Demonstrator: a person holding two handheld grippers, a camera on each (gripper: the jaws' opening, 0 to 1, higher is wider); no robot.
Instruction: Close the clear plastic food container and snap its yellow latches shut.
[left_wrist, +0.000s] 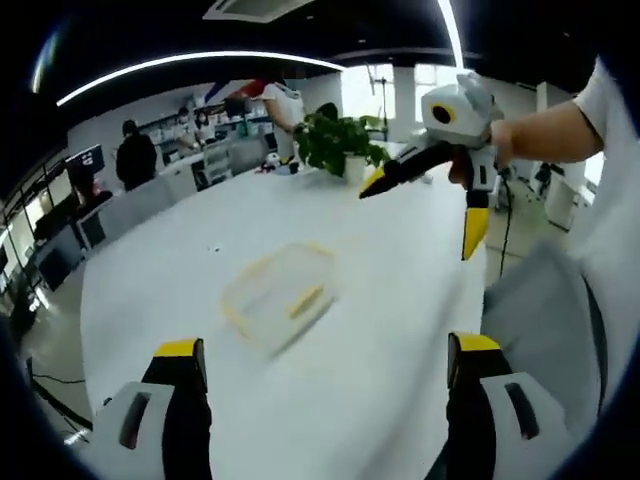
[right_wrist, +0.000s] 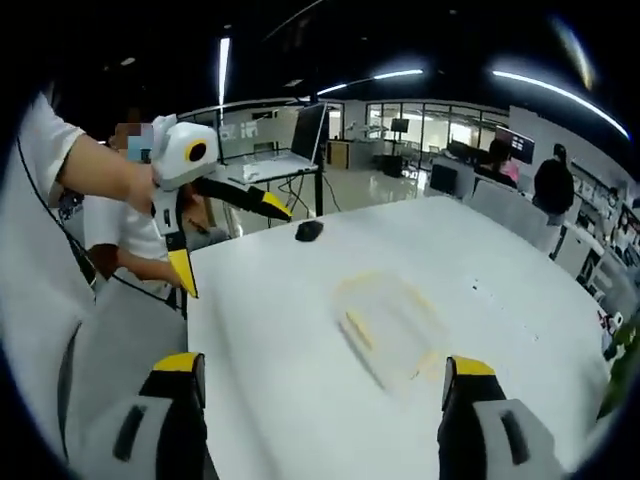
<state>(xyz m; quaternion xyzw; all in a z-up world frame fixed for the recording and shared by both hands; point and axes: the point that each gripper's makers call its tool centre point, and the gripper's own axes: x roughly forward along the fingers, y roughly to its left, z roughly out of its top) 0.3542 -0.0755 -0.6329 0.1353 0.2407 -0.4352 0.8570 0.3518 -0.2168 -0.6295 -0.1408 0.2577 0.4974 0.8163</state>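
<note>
While the container lies apart, plant and mouse flank it.

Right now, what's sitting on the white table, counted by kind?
Clear container: 1
Potted plant: 1
Small dark item, maybe a mouse: 1
Total: 3
Both claws hover open above the table, touching nothing.
</note>
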